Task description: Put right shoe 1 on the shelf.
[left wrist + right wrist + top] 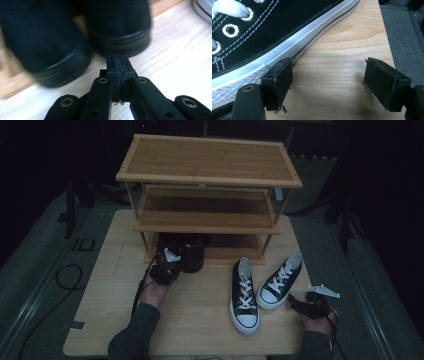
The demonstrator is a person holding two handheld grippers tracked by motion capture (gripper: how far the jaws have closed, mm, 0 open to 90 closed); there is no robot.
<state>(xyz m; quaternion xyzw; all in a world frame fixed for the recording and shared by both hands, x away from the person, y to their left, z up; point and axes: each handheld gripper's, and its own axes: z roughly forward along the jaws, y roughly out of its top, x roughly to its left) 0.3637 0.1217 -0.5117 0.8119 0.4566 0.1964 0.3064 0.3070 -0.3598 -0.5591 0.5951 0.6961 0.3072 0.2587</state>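
The pair of black shoes [187, 252] stood side by side at the front edge of the shoe rack's [210, 157] bottom shelf, at about ten o'clock from the counter's [195, 320] middle, their rounded ends turned toward six o'clock. In the left gripper view the two shoes were dark, ribbed fabric above thick glossy black soles, blurred, the left-hand one [42, 47] nearer and lower, the right-hand one [120, 27] just beside it with a narrow gap between them. Both sat upright on their soles. The left tool [117, 66], its jaws pressed together with nothing between them, pointed at that gap, just short of the soles.
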